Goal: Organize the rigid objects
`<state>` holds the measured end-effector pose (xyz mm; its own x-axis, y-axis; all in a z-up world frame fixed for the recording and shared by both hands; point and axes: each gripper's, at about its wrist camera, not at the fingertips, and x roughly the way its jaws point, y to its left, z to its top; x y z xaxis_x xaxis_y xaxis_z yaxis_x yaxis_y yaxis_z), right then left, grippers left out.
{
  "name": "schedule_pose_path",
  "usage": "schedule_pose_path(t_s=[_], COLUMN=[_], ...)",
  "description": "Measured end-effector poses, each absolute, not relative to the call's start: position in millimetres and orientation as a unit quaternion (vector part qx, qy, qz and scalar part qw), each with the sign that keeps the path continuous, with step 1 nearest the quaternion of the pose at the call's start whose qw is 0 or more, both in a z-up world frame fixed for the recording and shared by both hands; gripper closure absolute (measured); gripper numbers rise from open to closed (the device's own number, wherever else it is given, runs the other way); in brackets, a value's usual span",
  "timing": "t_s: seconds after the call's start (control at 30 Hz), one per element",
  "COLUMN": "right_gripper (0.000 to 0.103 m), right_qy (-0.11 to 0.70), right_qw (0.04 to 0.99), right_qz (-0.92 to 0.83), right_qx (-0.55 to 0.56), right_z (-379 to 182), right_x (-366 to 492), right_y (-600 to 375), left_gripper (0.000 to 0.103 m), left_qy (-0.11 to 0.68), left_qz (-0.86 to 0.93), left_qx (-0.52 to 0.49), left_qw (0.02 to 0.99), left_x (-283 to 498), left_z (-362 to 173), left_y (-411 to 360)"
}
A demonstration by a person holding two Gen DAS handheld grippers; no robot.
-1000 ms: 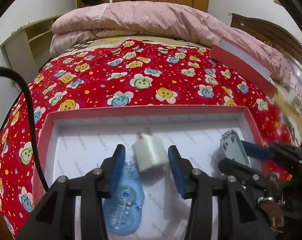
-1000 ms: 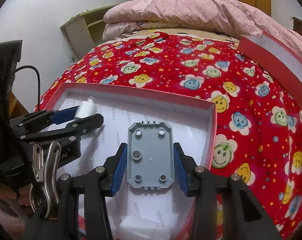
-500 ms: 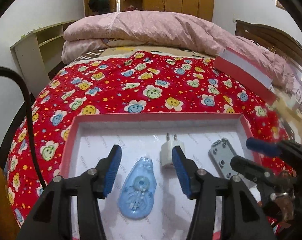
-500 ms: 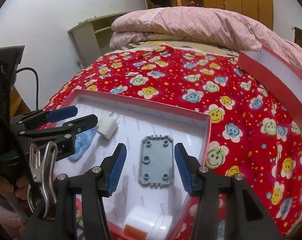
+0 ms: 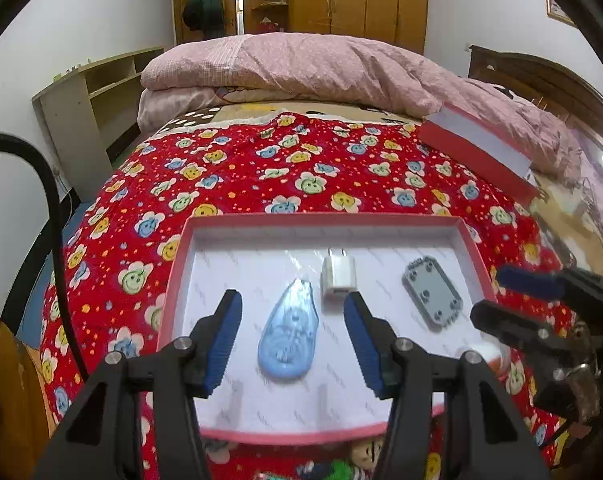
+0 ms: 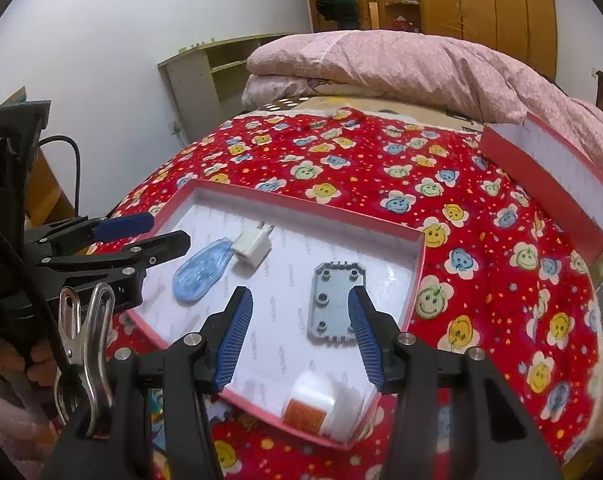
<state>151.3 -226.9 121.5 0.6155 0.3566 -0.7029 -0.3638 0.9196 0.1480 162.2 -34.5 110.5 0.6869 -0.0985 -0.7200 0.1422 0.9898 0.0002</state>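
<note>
I had both grippers hanging over the shallow pink-rimmed box (image 5: 471, 248) that lay on the red smiley-flower bedspread (image 5: 237, 168). My left gripper (image 5: 292, 338) stood with its jaws apart and nothing between its pads; they had just been opening, and the things they framed lay flat on the box floor below them. My right gripper (image 6: 301, 330) was the same, its jaws spread and empty, just been opening too, the grey plate showing beside its right-hand pad but lying in the box, not gripped.

Inside the box, on its white printed lining, I could count four things. The blue teardrop-shaped tape dispenser (image 5: 288, 338) lay towards the left, and the white plug adapter (image 5: 338, 278) sat just beside its narrow end, prongs pointing to the far wall; from the right wrist view the two looked to be touching. The grey plate (image 5: 433, 294) with its round studs lay apart from them, nearer the right wall. In the near right corner a white bottle with an orange label (image 6: 321, 404) lay on its side against the rim.

A second pink box part (image 6: 549, 184), white inside, was propped on edge further up the bed against the pink quilt (image 5: 321, 68), well apart from the first; I could not see anything in it.
</note>
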Motion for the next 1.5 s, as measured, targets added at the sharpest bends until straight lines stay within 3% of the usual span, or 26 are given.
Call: schedule_pose_path(t_s=[0.8,1.5], right_gripper=[0.052,0.052], right_qy=[0.39,0.49], right_qw=[0.898,0.85], right_qz=[0.2,0.188], right_qx=[-0.027,-0.041], right_z=[147.1,70.9], right_x=[53.4,-34.1], right_y=[-230.2,-239.8], left_gripper=[0.047,0.047], left_qy=[0.404,0.441], left_qz=[-0.073,-0.077], left_qx=[0.017,0.015], left_qw=[0.911,0.894], left_x=[69.2,22.6], left_z=[113.1,74.3], left_y=[-16.1,-2.9])
